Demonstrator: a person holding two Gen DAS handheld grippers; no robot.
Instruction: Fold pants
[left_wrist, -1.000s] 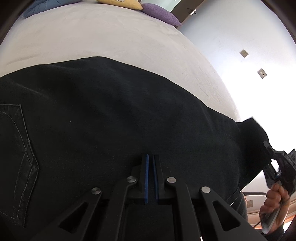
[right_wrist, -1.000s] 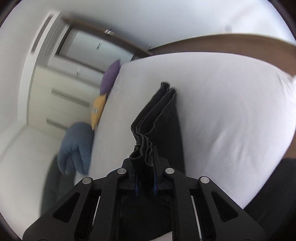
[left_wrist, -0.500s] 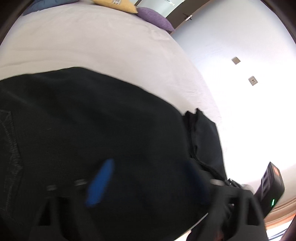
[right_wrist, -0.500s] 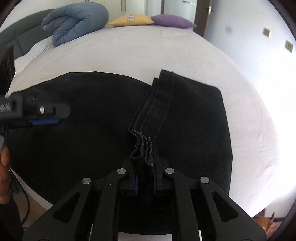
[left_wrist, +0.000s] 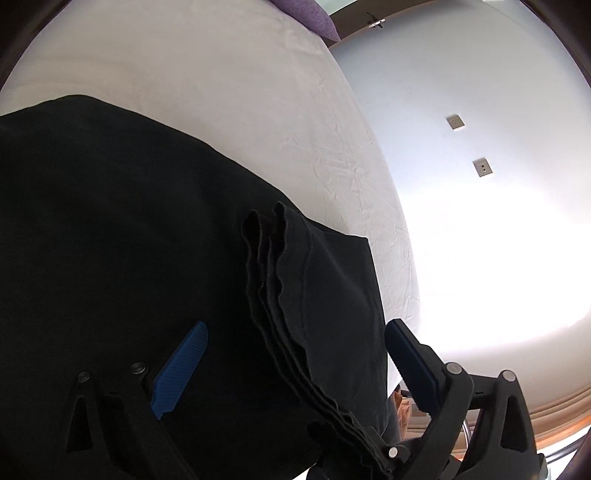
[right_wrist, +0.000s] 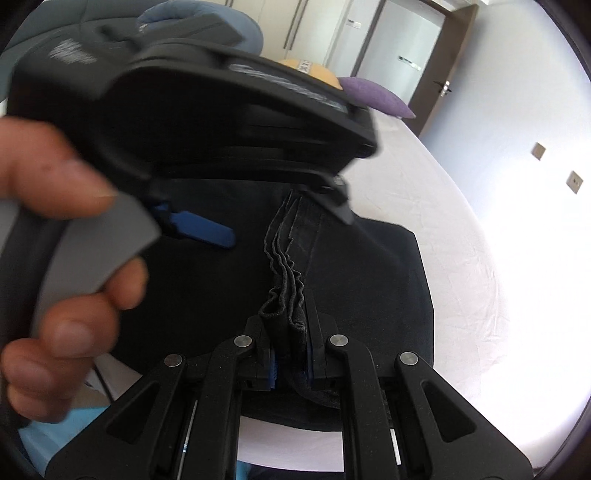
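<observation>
Black pants (left_wrist: 129, 258) lie spread on a bed (left_wrist: 221, 92) covered by a white sheet, taking up the near part of it and reaching toward its right edge. The leg ends are doubled back over the rest of the cloth, so a stack of wavy hems (right_wrist: 286, 266) runs up the middle of the dark fabric, with the folded flap lying to the right of that line.

The right gripper (right_wrist: 290, 354) has its jaws pinched tight on the near end of the hems — the bunched layers stand up between the two blue-lined pads and spill over them.

The left gripper (left_wrist: 295, 365) has its jaws standing wide and closing a little; nothing is pressed between them. The hem stack passes through the wide gap, apart from both pads. Its left pad (left_wrist: 181, 373), blue and ribbed, hovers over flat black cloth, and the right one sits at the right edge of the pants, over the edge of the bed. In the right wrist view this gripper fills the upper left, close to the lens and blurred, with a hand (right_wrist: 62, 280) wrapped round its grey handle.

Along the far edge of the bed lie a purple cushion (right_wrist: 373, 96), a yellow one (right_wrist: 314, 70) and a blue bolster (right_wrist: 221, 22). Beyond the right edge is a pale wall with two small plates (left_wrist: 469, 144) — strong light washes out its lower part.
</observation>
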